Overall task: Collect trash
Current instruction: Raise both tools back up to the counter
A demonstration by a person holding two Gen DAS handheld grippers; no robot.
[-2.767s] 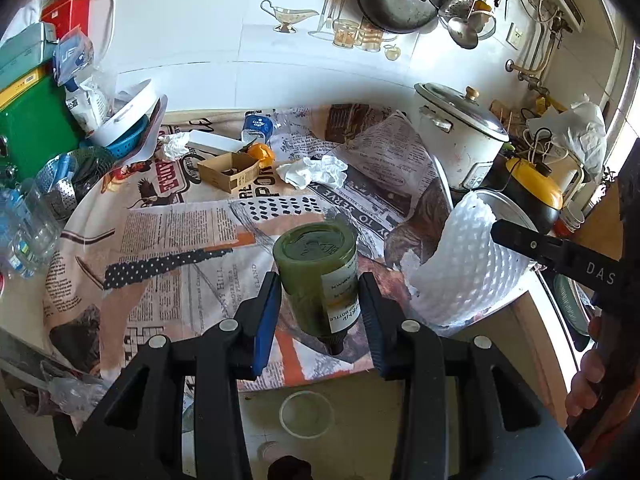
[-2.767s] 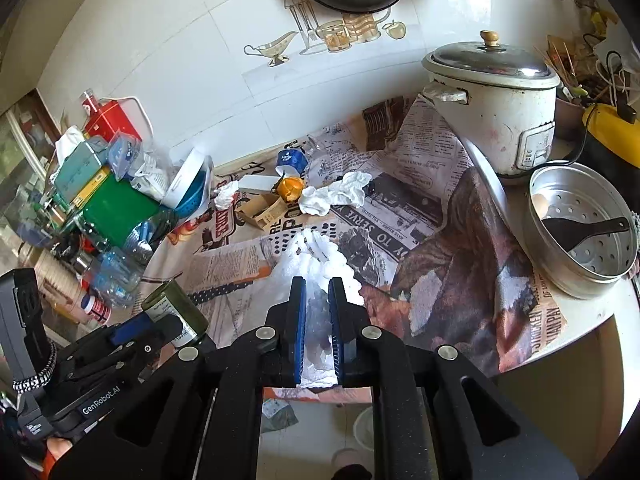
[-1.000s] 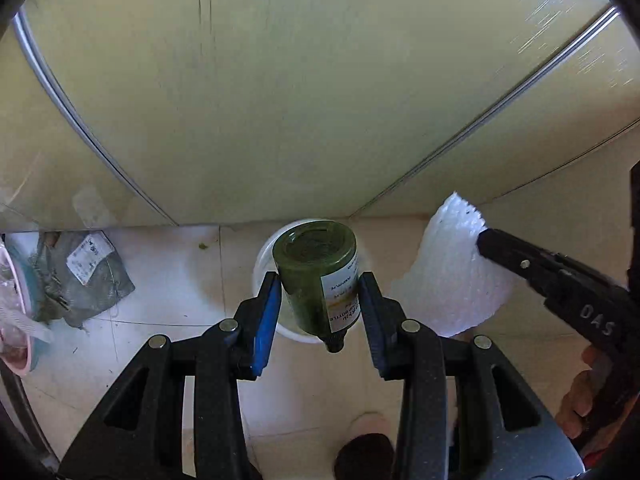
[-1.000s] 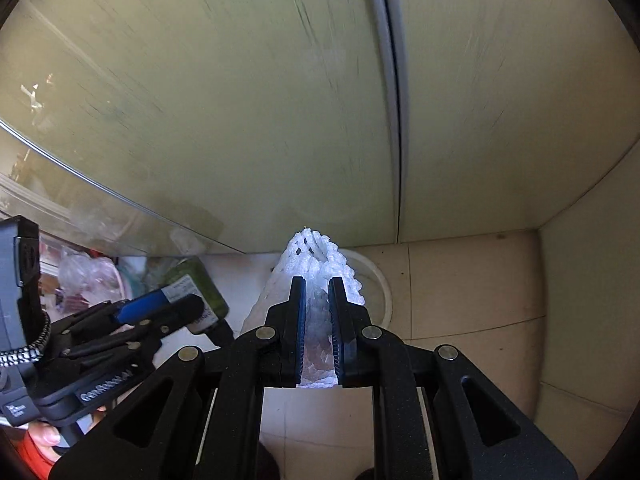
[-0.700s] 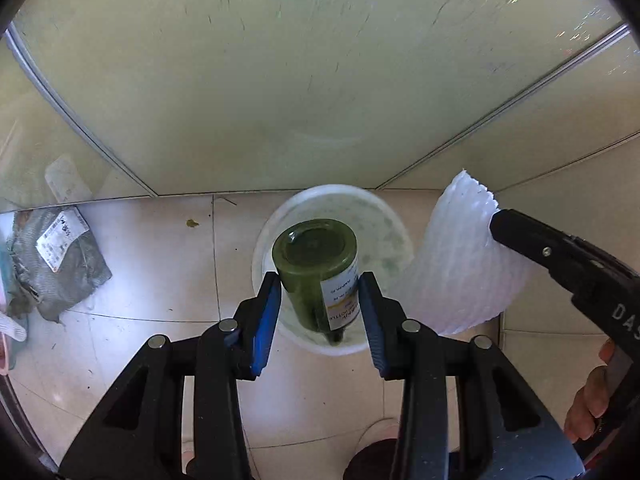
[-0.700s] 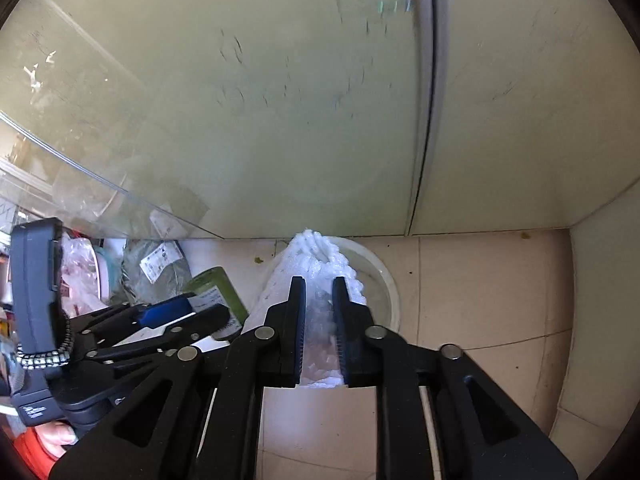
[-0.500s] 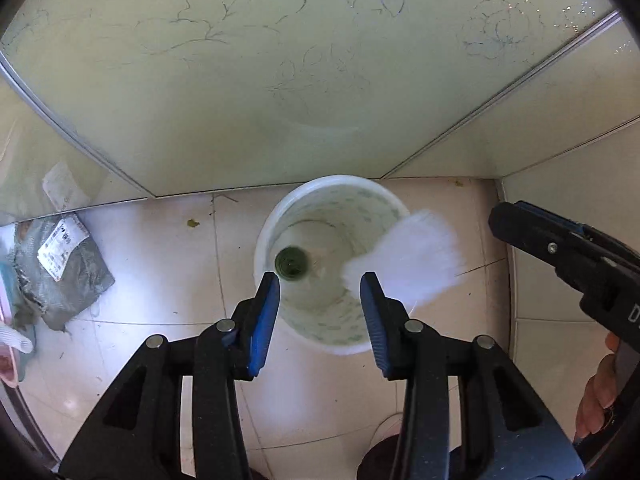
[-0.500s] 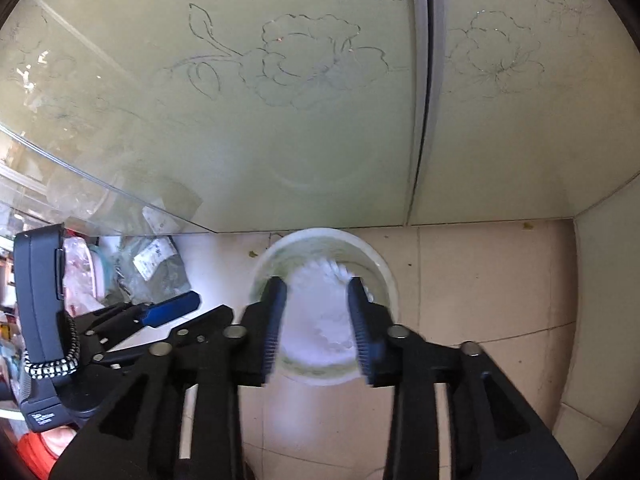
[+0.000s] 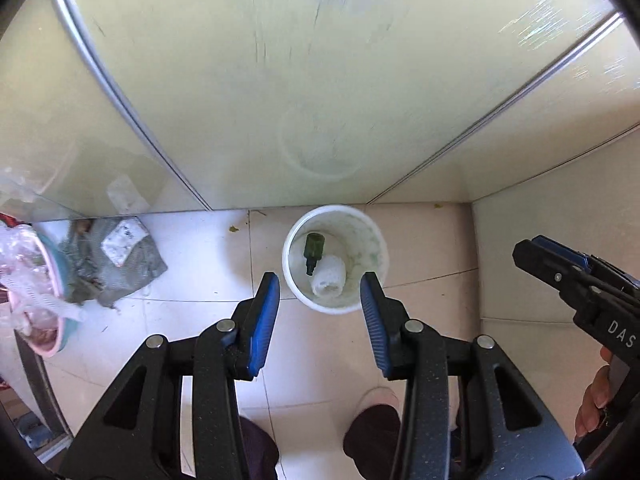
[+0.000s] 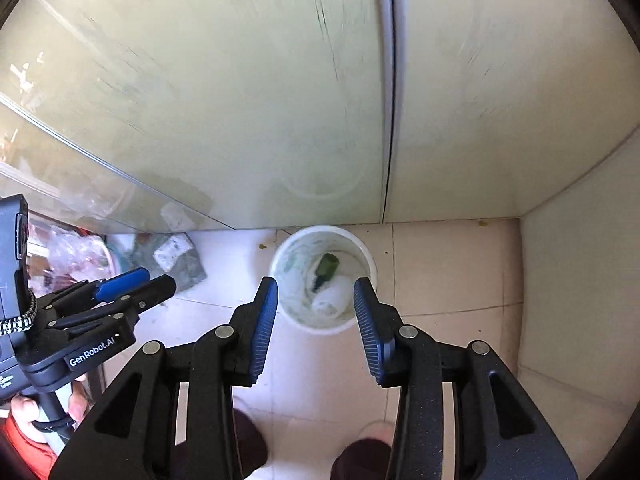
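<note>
White plastic bin (image 9: 376,240) is sitting on the glossy pale tile floor (image 9: 208,248), round rim, smooth walls with faint green smears inside, tight against the base of a frosted pale-green glass door (image 9: 280,80) with a thin metal frame strip.

Inside the bin: dark green glass bottle (image 9: 312,249) lying tilted, neck pointing down toward the bottom, and a white foam net sleeve (image 9: 330,276), ribbed mesh texture, curled into a soft roll, lying just beside and touching the bottle. Both also showing from the right wrist: bottle (image 10: 326,266), foam (image 10: 332,298), bin (image 10: 370,264).

Left claw (image 9: 320,304) is hanging above the bin, pointing steeply down, blue ribbed pads spread apart, nothing between them, touching nothing.

Right claw (image 10: 315,314) likewise over the bin, its jaws having just been opening, now spread, gap empty, no contact with the bin.

Each claw is showing in the other's view: right one (image 9: 560,268) at the edge, left one (image 10: 132,284) with a hand on its grip.

Off to the left on the floor: crumpled grey bag (image 9: 116,260) with a white label, matte and wrinkled, well apart from the bin. Person's dark shoes (image 9: 376,432) are at the bottom of frame.
</note>
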